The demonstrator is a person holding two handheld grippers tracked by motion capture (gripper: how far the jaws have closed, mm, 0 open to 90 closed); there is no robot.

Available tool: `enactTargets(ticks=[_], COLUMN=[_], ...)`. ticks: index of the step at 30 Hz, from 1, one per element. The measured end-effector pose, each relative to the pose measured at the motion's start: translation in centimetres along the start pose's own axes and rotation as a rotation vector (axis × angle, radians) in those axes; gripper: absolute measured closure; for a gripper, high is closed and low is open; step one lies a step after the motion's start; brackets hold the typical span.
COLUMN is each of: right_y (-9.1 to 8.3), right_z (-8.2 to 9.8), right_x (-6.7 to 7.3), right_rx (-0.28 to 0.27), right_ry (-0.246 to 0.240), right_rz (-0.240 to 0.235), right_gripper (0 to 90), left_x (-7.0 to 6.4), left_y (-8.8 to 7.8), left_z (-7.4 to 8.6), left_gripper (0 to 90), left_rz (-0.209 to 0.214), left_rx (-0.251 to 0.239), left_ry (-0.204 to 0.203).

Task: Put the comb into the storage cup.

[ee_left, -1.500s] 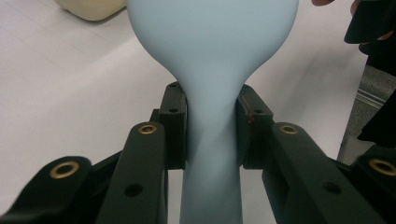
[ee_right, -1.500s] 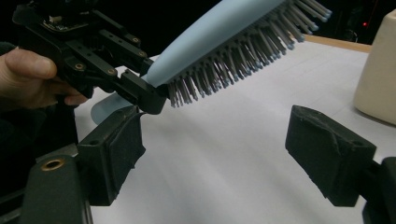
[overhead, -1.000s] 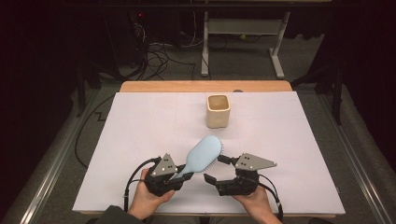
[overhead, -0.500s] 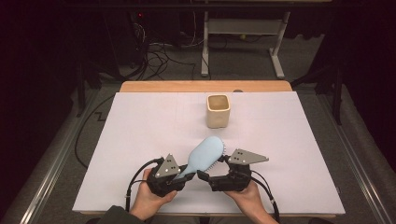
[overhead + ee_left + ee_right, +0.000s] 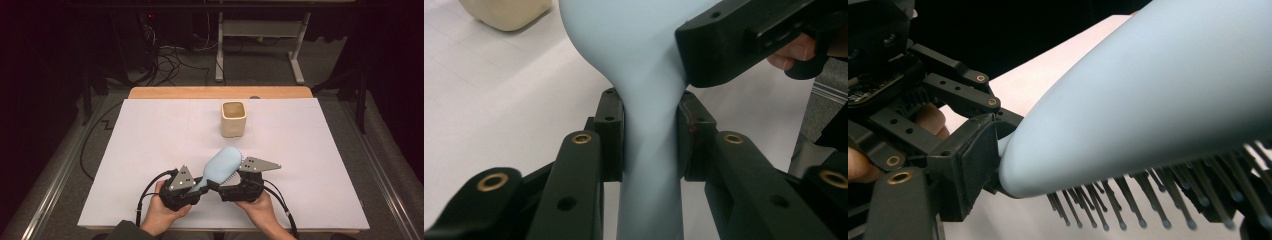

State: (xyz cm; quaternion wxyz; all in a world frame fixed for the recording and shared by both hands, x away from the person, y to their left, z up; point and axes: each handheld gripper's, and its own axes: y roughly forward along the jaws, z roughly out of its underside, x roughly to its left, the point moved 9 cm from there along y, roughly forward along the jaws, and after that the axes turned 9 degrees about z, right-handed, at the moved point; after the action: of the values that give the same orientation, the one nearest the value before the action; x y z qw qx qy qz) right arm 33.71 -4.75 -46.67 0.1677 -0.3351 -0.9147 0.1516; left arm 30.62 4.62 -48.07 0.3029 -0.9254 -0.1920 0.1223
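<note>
With the left gripper [image 5: 650, 142] clamped on the hairbrush [image 5: 220, 167] handle, the right gripper [image 5: 235, 181], jaw state unclear, should grip the head squarely before moving toward the cup [image 5: 233, 119] at twelve o'clock.

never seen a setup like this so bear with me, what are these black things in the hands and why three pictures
A person holds two hand-held grippers, black clamps with two jaws each. The high view looks down on the white table. The other two pictures come from cameras riding on each gripper. The left gripper is clamped on the handle of a light blue hairbrush. The right gripper sits close against the brush's bristle side; whether it grips is unclear. A cream cup stands farther back.
</note>
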Motion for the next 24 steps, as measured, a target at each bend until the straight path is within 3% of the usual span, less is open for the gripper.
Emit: enactTargets(ticks=[8,18,24], right_y=[0.16,0.18,0.17], right_z=[-0.25,-0.45,-0.52], right_x=[-0.18,-0.30,0.00], right_rx=[0.010,0.041,0.064], right_ry=[0.020,0.070,0.062], right_rz=[0.005,-0.027,-0.041], right_gripper=[21.8,28.8,32.6], left_x=[-0.14,-0.16,-0.21], left_y=[0.24,0.38,0.30], left_z=[-0.08,-0.17,-0.10], left_gripper=[69.4,69.3,69.2], left_rz=[0.002,-0.019,-0.028], left_rx=[0.002,0.012,0.018], left_ry=[0.004,0.016,0.025])
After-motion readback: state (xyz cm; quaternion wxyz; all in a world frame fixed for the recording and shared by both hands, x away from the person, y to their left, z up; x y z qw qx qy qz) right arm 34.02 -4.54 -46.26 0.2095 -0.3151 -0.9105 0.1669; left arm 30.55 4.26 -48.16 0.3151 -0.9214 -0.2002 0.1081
